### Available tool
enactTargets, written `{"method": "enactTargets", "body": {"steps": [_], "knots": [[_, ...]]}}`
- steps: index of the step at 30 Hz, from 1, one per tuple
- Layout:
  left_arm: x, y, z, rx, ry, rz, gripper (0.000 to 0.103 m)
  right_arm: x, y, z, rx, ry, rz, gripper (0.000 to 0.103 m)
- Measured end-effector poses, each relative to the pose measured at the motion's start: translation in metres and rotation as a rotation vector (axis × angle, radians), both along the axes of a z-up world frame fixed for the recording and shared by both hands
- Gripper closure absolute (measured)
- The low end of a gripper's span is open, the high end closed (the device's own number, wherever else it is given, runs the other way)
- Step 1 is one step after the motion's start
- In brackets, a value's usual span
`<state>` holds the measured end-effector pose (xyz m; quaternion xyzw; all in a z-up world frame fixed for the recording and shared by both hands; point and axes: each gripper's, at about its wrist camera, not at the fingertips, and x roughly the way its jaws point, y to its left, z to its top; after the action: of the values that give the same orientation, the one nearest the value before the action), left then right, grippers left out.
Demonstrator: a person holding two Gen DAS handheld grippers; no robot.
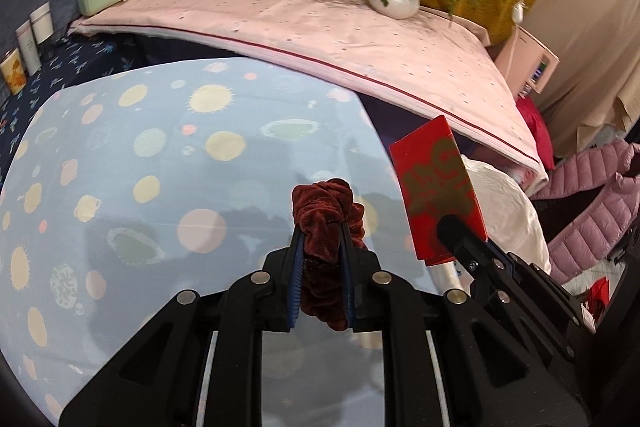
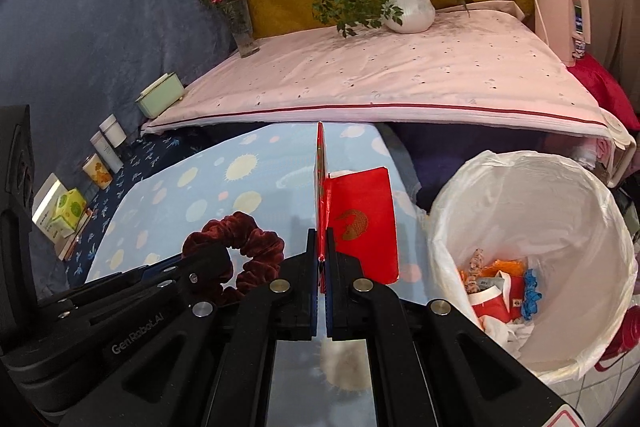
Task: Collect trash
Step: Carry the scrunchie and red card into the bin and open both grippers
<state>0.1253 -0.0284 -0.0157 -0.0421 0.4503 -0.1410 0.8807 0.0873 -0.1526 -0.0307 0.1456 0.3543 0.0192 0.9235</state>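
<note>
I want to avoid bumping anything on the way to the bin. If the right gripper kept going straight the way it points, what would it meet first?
Probably the pink cloth's front edge, beyond the blue patterned sheet. The lined bin sits off to its right, not ahead. Depth is unclear.

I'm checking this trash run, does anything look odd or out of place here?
Yes: the left gripper is shut on a dark red velvet scrunchie, which looks like a usable hair tie, not trash. The right gripper holds a red envelope beside the lined bin.
</note>
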Motion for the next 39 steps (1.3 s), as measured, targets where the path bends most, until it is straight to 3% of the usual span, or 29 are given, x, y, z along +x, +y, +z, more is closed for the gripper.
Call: {"method": "enactTargets", "body": {"steps": [10,23,30,39], "knots": [[-0.013,-0.076,0.011,0.0,-0.013,-0.14,0.087,-0.029,-0.074,-0.001,0.032,-0.009,-0.141,0.1],[-0.014,-0.154,0.0,-0.015,0.034,-0.271,0.084,-0.056,-0.151,-0.017,0.066,0.012,-0.293,0.1],[-0.011,-0.164,-0.004,0.012,0.025,-0.257,0.064,-0.057,-0.164,-0.025,0.073,0.025,-0.323,0.093],[-0.01,-0.147,-0.011,0.048,0.014,-0.202,0.059,-0.052,-0.155,-0.029,0.047,0.046,-0.31,0.093]]}}
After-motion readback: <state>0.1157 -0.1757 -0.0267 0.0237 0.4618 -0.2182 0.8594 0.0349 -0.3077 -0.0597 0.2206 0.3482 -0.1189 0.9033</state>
